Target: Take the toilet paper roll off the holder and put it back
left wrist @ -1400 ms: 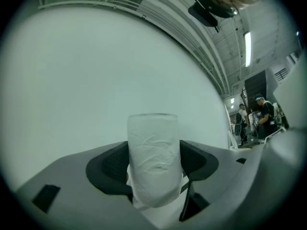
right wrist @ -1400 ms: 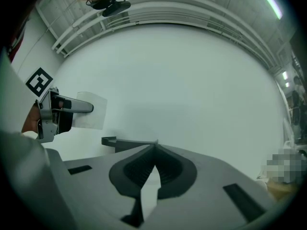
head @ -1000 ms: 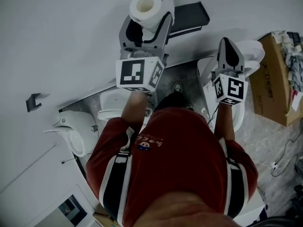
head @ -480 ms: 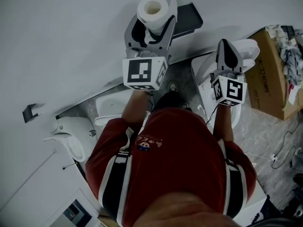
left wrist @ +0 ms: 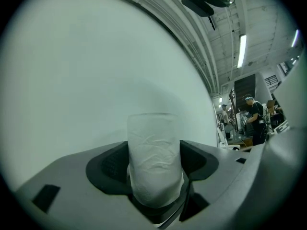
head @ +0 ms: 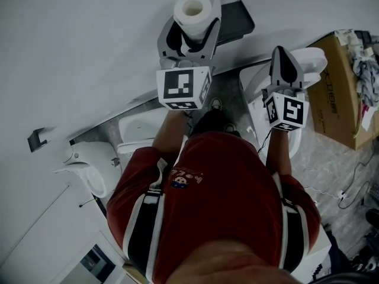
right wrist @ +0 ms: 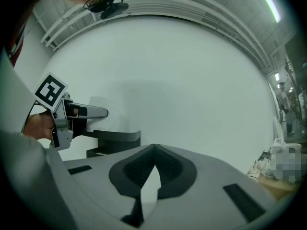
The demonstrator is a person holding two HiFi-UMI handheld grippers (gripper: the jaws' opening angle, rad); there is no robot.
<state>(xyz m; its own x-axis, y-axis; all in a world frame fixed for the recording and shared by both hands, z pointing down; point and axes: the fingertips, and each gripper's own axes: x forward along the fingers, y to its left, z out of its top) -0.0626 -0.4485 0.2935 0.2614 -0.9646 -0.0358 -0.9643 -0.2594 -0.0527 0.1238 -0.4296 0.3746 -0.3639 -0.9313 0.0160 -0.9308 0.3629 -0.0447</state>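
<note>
White wall (head: 89, 40) forms the background, with the dark holder (head: 234, 21) mounted on it. Left tool (head: 190, 31) stays clenched on the upright toilet paper roll (head: 192, 10), with a pad against each side. Since a second ago the roll has shifted nearer the holder. Right tool (head: 283, 55) remains closed, empty and in place.

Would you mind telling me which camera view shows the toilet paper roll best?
The left gripper view: the toilet paper roll stands large and centred between the jaws, its wrinkled surface clear. The head view shows only its end and hollow core. The right gripper view shows a small pale part at the left.
</note>
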